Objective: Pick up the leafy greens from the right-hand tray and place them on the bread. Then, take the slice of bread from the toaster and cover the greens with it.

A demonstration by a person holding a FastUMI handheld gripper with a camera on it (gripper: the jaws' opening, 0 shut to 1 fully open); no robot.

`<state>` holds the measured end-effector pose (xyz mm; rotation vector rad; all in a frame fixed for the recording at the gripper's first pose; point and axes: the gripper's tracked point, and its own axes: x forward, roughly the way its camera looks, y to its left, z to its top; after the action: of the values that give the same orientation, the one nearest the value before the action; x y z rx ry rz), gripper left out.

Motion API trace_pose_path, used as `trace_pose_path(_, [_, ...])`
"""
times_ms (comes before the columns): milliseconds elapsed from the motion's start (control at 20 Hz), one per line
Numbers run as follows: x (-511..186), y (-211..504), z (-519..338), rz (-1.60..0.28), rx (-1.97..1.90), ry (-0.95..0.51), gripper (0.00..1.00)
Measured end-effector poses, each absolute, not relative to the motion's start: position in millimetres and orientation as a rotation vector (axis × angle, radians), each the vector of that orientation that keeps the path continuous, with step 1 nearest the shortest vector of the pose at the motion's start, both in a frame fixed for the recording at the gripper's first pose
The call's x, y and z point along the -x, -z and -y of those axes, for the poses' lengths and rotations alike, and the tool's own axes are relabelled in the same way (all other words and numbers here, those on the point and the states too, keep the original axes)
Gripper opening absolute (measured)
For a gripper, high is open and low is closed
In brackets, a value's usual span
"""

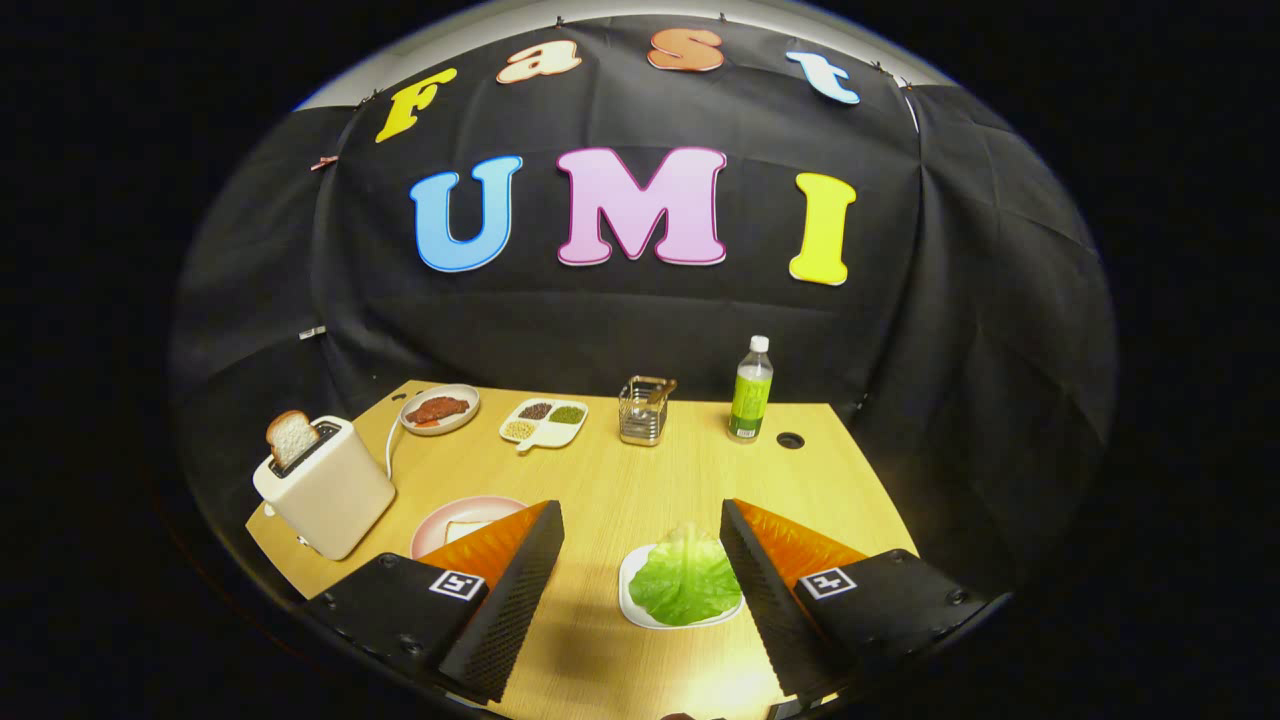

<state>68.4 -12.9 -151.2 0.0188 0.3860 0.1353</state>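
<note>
A green lettuce leaf (685, 578) lies on a small white tray (632, 598) between my two fingers, closer to the right one. My gripper (640, 520) is open and holds nothing, well above the table. Partly hidden behind the left finger is a pink plate (440, 520) with a slice of bread (470, 528) on it. To the left of that plate stands a cream toaster (325, 485) with a second bread slice (291, 436) sticking up from its slot.
At the back of the wooden table (640, 470) are a plate of red meat (438, 409), a divided dish of beans (543, 421), a wire holder (643, 410) and a green bottle (751, 391). A round cable hole (790, 440) lies beside the bottle.
</note>
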Motion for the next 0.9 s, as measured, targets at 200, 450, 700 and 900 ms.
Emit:
trace_pose_path(200, [-86.5, 194.0, 22.7, -0.471, 0.045, -0.133, 0.98])
trace_pose_path(450, [-100.9, 255.8, 35.7, -0.617, 0.055, -0.130, 0.98])
trace_pose_path(700, [-110.8, 311.8, 43.7, -0.747, 0.015, -0.168, 0.98])
trace_pose_path(900, [-125.8, 340.2, 52.2, -0.783, 0.045, -0.162, 0.98])
